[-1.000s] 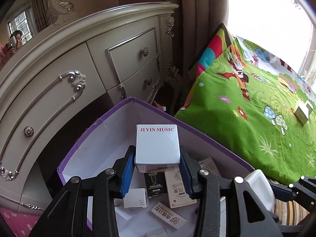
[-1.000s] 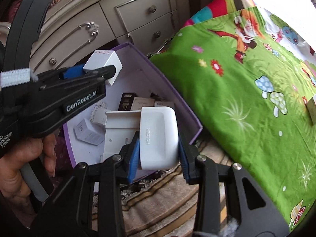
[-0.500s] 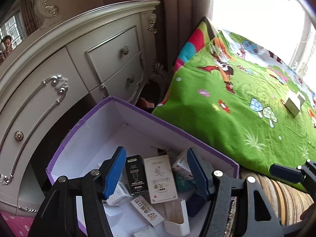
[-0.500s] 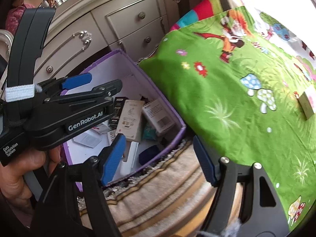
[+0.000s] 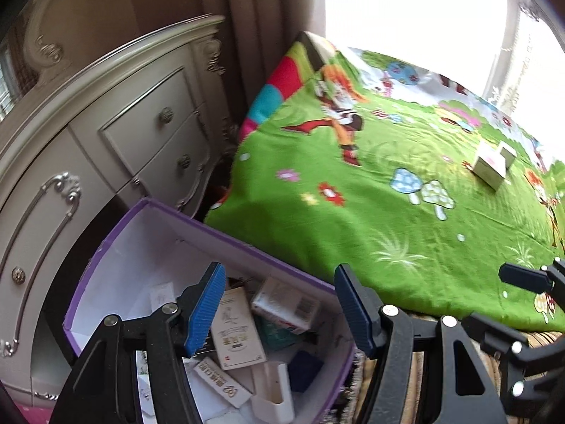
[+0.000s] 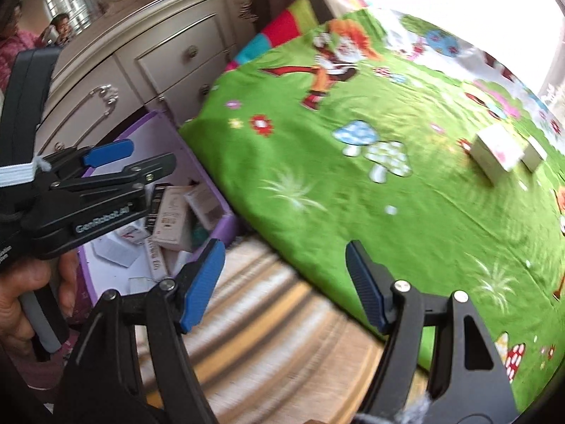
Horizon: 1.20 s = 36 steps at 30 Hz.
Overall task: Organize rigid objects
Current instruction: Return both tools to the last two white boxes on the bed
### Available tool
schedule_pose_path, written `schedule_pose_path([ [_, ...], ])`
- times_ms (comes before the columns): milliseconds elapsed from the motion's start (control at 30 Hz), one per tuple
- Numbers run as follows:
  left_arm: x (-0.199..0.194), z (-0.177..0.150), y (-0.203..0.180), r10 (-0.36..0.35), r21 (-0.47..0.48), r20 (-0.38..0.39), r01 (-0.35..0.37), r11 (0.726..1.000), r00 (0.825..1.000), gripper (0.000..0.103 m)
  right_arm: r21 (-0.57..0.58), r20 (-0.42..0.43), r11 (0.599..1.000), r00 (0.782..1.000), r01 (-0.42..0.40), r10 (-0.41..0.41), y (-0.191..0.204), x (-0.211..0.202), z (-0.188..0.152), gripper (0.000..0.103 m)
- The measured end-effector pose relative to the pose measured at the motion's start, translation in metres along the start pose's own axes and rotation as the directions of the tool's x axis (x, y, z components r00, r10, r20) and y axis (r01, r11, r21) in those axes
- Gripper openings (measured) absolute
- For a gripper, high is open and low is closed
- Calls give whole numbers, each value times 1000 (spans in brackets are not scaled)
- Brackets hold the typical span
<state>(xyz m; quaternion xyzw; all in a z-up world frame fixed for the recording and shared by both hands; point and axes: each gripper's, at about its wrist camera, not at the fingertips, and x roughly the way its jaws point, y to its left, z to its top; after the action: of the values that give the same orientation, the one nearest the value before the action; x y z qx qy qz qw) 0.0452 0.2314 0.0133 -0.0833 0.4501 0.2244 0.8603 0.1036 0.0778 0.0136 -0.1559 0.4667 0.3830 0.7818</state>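
While peering into the purple box of cartons, left gripper apart, empty; from right gripper, likewise apart, left hand seen. Two small boxes on bedspread, blurred.

Two small white boxes lie touching each other on the green bedspread, well apart from the one purple bin. Inside that bin lie at least six small cartons, overlapping, so the exact count cannot be told. Beside the bin stands one dresser with two drawers.
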Motion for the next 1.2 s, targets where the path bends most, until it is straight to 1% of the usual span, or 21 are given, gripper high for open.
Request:
schedule_pose_path([
  [233,-3,7,-36,-42,65,3,42,997,999,65,52,17,997,998,57,-58,-40,-11,-9,74],
  [367,-3,12,-57,-59,105,5,58,993,998,65,74,22,994,997,76,-78,-57,-17,-12,74],
  [733,-3,25,-115,-102,231,8,97,968,995,65,124,39,985,991,122,-128,-99,-29,-16,75],
  [800,-2,28,-126,-107,252,8,102,962,994,67,134,41,982,989,133,-140,-108,-30,-16,76],
  [867,-1,31,-135,-118,267,8,112,957,993,72,144,41,979,988,142,-149,-117,-32,-17,76],
  [1000,4,38,-155,-143,302,-1,137,944,990,75,174,40,971,984,163,-172,-140,-35,-18,77],
  [1100,9,43,-171,-170,323,-18,166,932,985,79,201,38,964,981,177,-188,-158,-37,-20,77],
  [1200,13,48,-189,-220,348,-33,218,912,975,84,234,35,953,978,191,-204,-179,-39,-20,78],
])
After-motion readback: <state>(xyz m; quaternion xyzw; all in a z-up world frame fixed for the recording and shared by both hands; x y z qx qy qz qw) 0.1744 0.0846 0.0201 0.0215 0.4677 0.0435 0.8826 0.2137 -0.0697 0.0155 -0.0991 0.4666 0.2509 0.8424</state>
